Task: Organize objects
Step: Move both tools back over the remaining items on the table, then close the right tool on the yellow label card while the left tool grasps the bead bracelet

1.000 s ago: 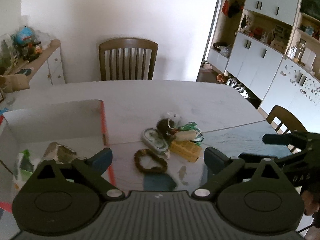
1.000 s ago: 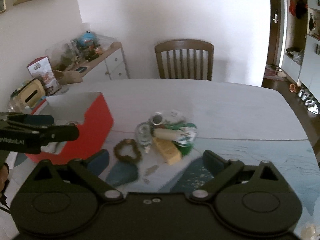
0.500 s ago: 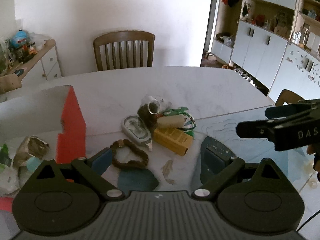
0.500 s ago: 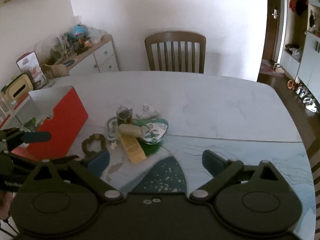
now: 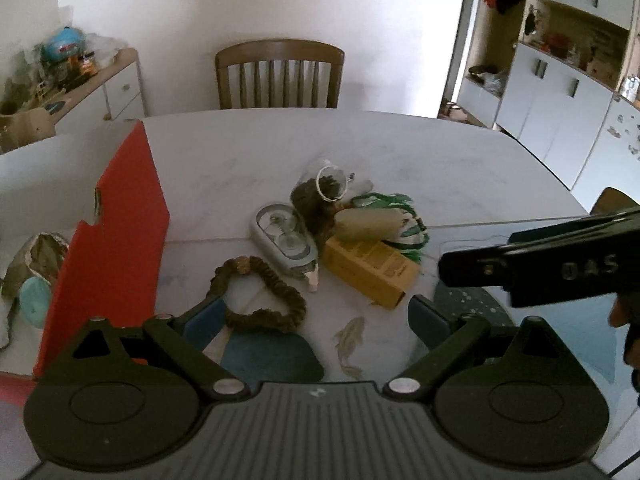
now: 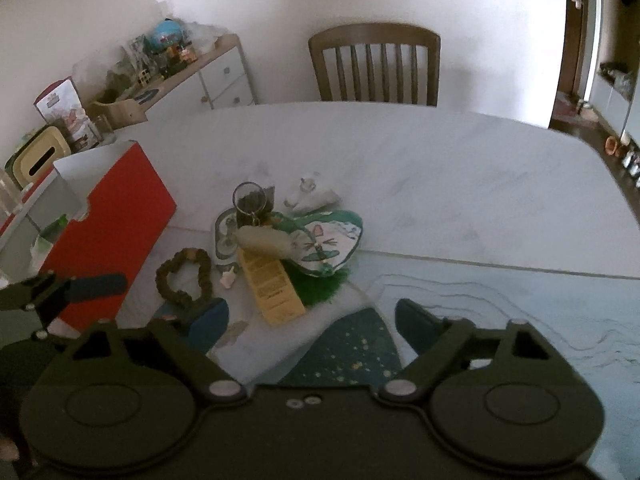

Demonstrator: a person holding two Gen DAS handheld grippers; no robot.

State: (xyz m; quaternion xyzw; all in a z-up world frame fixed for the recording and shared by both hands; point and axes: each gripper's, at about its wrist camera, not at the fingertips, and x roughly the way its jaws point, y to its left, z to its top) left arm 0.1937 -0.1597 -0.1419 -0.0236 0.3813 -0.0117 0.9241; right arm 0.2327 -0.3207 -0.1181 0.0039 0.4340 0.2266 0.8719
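1. The left tongs (image 5: 310,314) stand wide with nothing between them, low over the near edge of the counter (image 5: 400,152). Their left blue pad touches or overlaps the brown scrunchie (image 5: 260,294); I cannot tell which.
2. The right tongs (image 6: 310,322) are also wide and hold nothing, above a dark speckled patch of the mat.
3. Only the left view looks into the red box (image 5: 116,248) at the left, where a crumpled foil wrap (image 5: 38,258) and a pale teal round thing (image 5: 34,302) lie inside. The right view shows just its smooth red wall (image 6: 116,240).
4. Only the right view shows the white pouch with a cat face (image 6: 324,240) and a small crumpled white packet (image 6: 310,196) behind the pile.
5. The pile sits mid-counter: a flat yellow carton (image 5: 370,266), a grey oval tape dispenser (image 5: 284,242) with clear windows, a clear glass jar (image 5: 324,192) tipped on its side with dark stuff in it, and a beige cloth roll (image 5: 370,222) on green fringe.
6. The scrunchie is a ruffled fabric loop, just beside the dispenser's white tip.
7. The left view catches the right tongs' black arm (image 5: 540,262).
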